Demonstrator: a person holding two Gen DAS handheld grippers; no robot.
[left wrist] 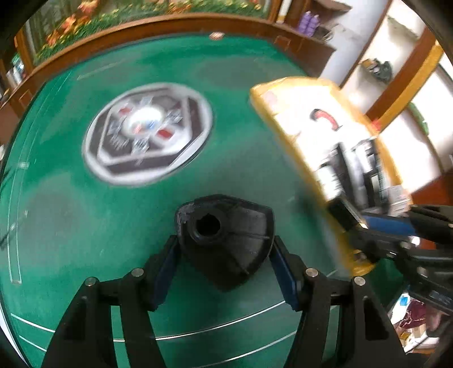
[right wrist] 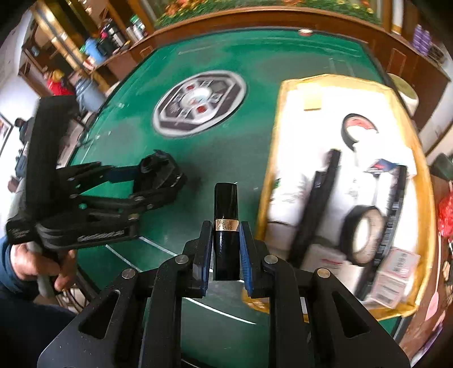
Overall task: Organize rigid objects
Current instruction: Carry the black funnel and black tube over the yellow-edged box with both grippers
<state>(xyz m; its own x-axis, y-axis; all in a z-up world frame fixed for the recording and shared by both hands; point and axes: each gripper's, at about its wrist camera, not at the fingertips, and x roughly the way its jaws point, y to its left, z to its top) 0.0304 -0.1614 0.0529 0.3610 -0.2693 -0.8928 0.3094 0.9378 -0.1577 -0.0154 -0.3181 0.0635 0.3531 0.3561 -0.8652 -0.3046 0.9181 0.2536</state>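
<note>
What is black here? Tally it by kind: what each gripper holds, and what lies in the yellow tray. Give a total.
Plastic part with a hole, in the left gripper: 1
Tube with a gold band, in the right gripper: 1
Long bars in the yellow tray: 2
Tape roll: 1
Ring: 1
Total: 6

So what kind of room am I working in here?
Likely a home games room: a green felt table with a central emblem and wooden rail, and cluttered shelves behind.
</note>
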